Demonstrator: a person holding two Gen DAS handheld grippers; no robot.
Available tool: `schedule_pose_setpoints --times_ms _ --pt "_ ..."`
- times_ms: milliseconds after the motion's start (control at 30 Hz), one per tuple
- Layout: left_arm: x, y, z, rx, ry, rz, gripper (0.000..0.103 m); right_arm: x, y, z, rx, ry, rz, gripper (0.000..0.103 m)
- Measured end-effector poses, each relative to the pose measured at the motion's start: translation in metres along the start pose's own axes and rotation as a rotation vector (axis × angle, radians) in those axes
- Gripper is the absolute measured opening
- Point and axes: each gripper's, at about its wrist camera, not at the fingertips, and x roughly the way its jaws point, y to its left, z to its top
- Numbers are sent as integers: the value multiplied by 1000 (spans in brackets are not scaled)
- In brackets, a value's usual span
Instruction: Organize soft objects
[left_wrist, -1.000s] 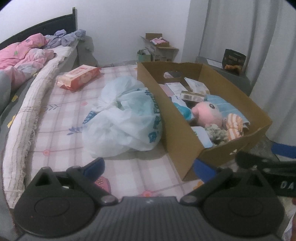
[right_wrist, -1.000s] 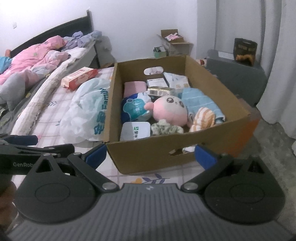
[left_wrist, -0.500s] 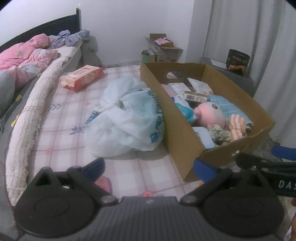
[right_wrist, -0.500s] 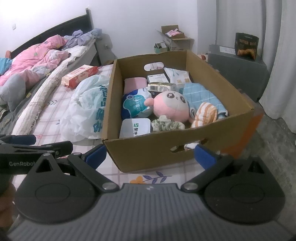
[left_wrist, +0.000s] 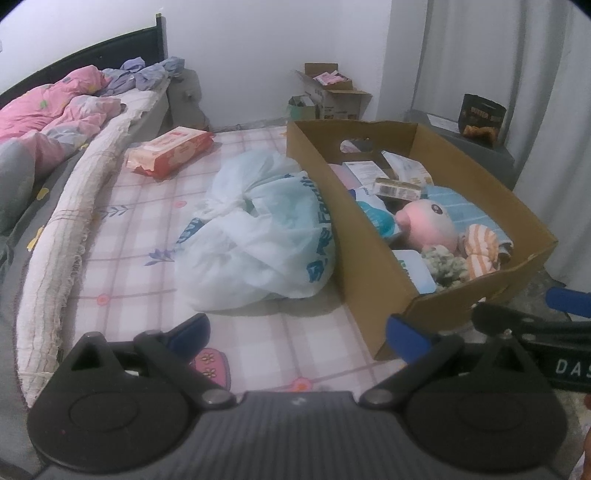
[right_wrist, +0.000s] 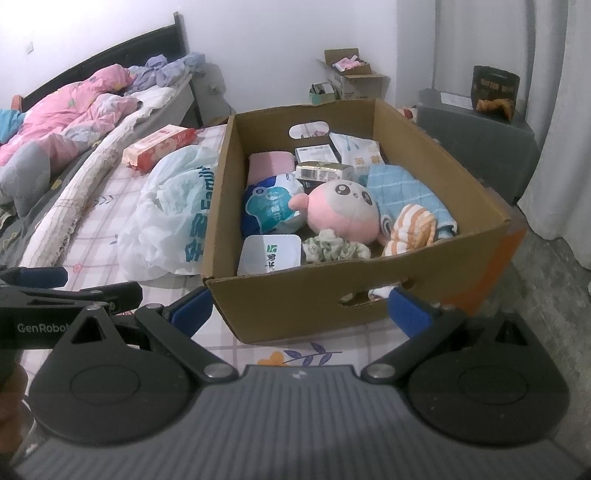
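Observation:
An open cardboard box (right_wrist: 325, 291) (left_wrist: 362, 251) sits on a pink checked mattress (left_wrist: 140, 236). It holds a pink plush toy (right_wrist: 343, 212) (left_wrist: 428, 221), an orange striped cloth (right_wrist: 410, 229), a blue towel (right_wrist: 402, 188), a green scrunchie (right_wrist: 332, 249) and several packets. A tied white plastic bag (left_wrist: 258, 236) (right_wrist: 173, 218) lies against the box's left side. My left gripper (left_wrist: 299, 332) is open and empty, low over the mattress in front of the bag. My right gripper (right_wrist: 301, 310) is open and empty, just before the box's near wall.
A red tissue pack (left_wrist: 170, 151) lies farther back on the mattress. A bed with pink bedding (left_wrist: 48, 114) runs along the left. Small cardboard boxes (right_wrist: 351, 79) stand by the far wall. A grey cabinet (right_wrist: 476, 144) and curtains (right_wrist: 561, 110) are on the right.
Both grippers have drifted slightly, so the box and bag shift a little in view. Both grippers stay open and empty; nothing was picked up.

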Motion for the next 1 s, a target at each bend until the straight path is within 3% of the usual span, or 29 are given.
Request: schedule_pose_setpoints --times_ms 1000 --pt "4 -1 0 -3 14 6 101 6 1 -2 1 7 1 102"
